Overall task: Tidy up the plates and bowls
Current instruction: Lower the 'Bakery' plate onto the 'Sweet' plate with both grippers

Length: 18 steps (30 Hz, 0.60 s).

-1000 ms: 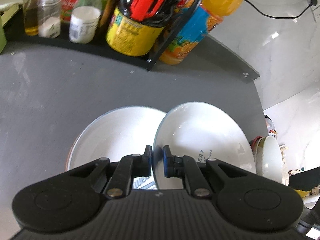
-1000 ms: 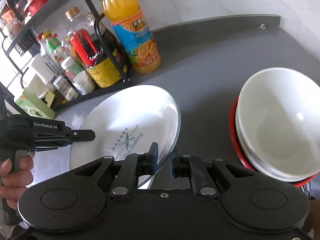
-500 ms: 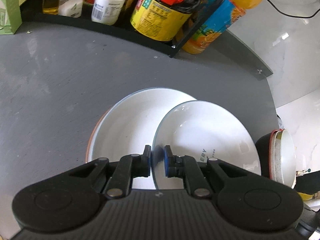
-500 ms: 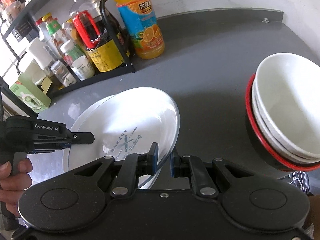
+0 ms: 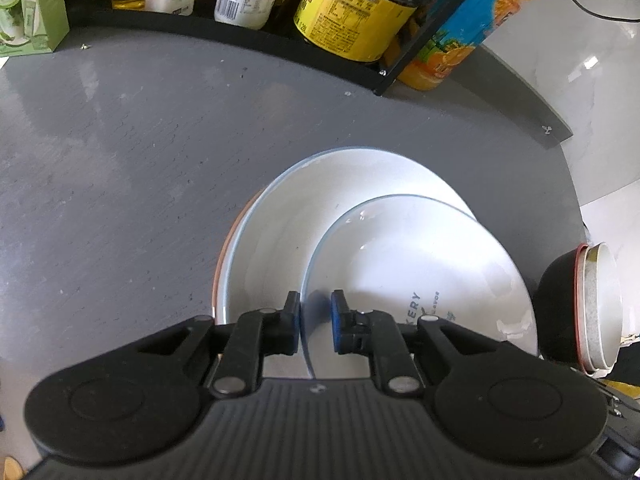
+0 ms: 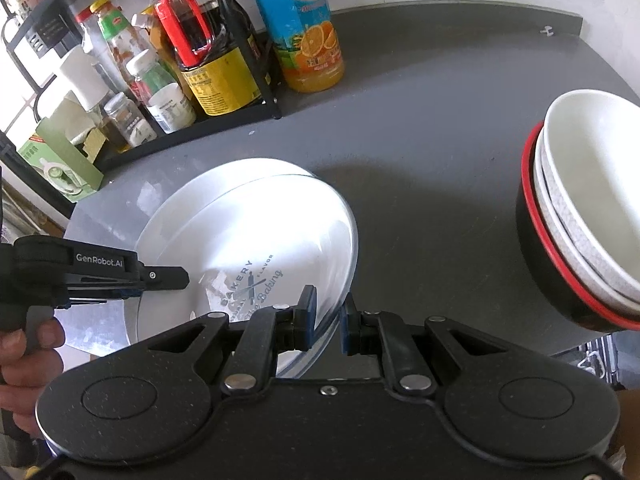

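**Printed plate lowered over the stack, both claws loosened**

A grey countertop [image 5: 132, 184] fills the scene, with white marble-look wall behind it and a black wire rack [image 6: 248, 60] of bottles and jars along the far left edge. Just right of the rack stands an orange juice bottle [image 6: 306, 28]. On the near right of the counter we see a stack of bowls [image 6: 580, 232]: white bowls nested inside a black one with a red rim.

Near the middle of the counter lies a stack of white plates [image 5: 320, 208]. Over it sits the printed plate [image 5: 420, 264], tilted, its far edge resting toward the stack and its near edge raised.

Our left gripper [image 5: 315, 326] straddles the left rim of the printed plate; its fingers [image 5: 291, 320] are parted, with a visible gap on the right side of the rim. A second ago those pads sat closer together on the rim. Our right gripper [image 6: 326, 324] straddles the plate's near right rim, its pads likewise apart and wider than before.

Compared with the earlier frames, the printed plate now covers more of the stack beneath, and the bowls lie farther to the right in the right wrist view. A hand [image 6: 24, 344] grips the left tool's handle at the near left.
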{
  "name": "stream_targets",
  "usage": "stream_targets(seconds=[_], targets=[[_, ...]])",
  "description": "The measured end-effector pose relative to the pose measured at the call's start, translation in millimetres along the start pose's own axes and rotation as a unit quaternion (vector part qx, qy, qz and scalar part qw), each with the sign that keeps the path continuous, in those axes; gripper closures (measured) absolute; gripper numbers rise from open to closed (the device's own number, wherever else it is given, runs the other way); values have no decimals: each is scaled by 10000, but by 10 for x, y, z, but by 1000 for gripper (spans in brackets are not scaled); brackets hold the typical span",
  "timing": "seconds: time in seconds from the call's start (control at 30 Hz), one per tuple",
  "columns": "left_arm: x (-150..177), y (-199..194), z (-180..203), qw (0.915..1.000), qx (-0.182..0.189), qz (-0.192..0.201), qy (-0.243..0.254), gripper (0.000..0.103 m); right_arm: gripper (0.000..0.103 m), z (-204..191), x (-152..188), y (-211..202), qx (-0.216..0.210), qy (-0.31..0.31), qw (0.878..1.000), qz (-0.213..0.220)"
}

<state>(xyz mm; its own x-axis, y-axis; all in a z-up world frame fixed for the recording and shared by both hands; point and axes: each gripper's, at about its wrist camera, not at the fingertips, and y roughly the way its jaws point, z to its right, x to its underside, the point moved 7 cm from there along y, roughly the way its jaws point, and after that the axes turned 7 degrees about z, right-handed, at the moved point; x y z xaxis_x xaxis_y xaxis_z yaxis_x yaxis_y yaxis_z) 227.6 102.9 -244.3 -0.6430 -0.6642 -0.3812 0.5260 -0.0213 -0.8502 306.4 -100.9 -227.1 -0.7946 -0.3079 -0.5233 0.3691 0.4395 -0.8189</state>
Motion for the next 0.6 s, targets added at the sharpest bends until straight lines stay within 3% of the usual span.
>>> stream_targets(seconds=[0.27,0.6], targets=[[-73,-49,42,9989,-271,231,302,89,94,-78,-50,-2,93,-147,9998,139],[-147,-166,7,9985,-255,370,309,89,94,-127,-89,65,94,-184,9997,122]])
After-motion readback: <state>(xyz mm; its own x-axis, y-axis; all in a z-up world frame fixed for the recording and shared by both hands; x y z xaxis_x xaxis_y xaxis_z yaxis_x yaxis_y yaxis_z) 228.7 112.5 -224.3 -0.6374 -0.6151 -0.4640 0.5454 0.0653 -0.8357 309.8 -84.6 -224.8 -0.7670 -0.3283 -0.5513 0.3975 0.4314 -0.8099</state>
